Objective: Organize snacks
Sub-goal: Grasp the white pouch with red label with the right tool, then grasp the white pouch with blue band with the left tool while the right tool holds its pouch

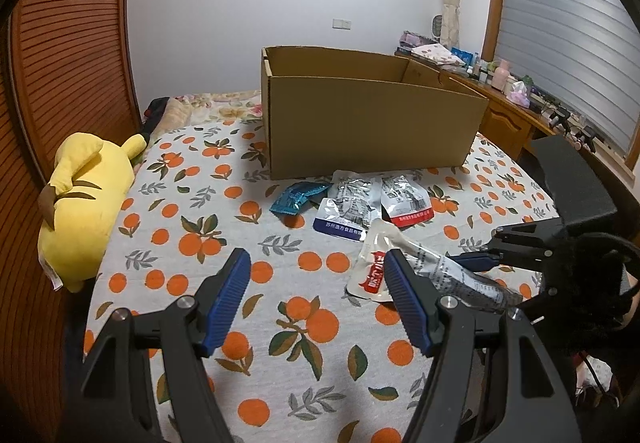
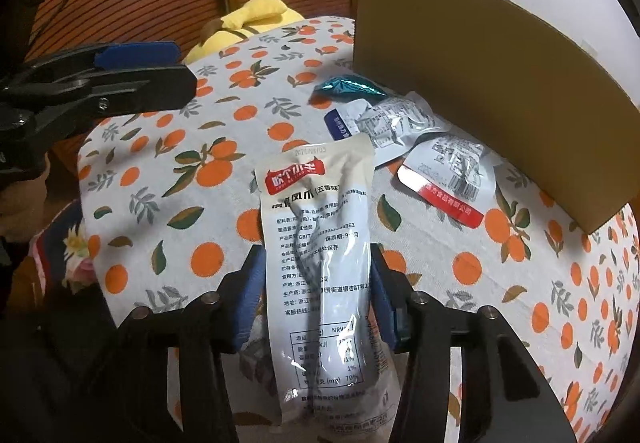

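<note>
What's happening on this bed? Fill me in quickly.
A person with a gripper in each hand is sorting snacks on the orange-print bedspread. The right gripper is closed on a long white snack pouch. The left gripper is open and holds nothing. Three more packets still lie in front of the open cardboard box: a teal one, a blue-edged one and a red-edged one.

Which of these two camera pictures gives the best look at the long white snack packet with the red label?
The right wrist view: the white snack packet fills the middle, held between the right gripper, its red label and printed text facing the camera. The left wrist view shows the packet only sideways, partly hidden behind the left gripper's finger.
</note>
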The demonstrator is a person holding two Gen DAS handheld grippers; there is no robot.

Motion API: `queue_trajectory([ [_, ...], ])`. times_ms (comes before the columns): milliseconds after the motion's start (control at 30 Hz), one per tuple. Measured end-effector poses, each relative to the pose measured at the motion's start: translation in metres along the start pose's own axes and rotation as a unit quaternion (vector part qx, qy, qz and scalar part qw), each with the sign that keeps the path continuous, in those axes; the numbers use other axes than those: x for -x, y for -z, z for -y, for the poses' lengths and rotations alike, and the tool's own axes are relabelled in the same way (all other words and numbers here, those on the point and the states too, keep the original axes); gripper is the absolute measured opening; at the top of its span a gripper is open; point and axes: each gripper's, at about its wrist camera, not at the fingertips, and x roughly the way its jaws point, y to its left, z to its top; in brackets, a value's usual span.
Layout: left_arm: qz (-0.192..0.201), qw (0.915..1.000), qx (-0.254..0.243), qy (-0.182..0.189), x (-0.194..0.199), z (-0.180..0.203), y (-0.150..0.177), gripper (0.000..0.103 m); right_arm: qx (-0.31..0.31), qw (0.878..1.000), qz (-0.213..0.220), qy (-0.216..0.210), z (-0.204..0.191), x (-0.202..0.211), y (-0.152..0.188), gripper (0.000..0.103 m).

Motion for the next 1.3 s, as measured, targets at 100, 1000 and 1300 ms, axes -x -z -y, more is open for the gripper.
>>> queue_trajectory([
  [100,-0.002,1.0000,-0.001,0.002,-0.006,0.001,-0.003,0.069,-0.005,1.000,0.006,0.008,0.002,0.005,0.006,0.049],
  [1000,-0.106,0.9907,-0.080,0.031,-0.137,0.037,-0.053,0.060,-0.097,0.992,0.082,0.026,0.094,0.055,0.021,0.050],
  [1300,-0.117,0.9896,-0.079,0.028,-0.149,0.029,-0.053,0.064,-0.118,0.989,0.092,0.016,0.115,0.055,0.025,0.050],
])
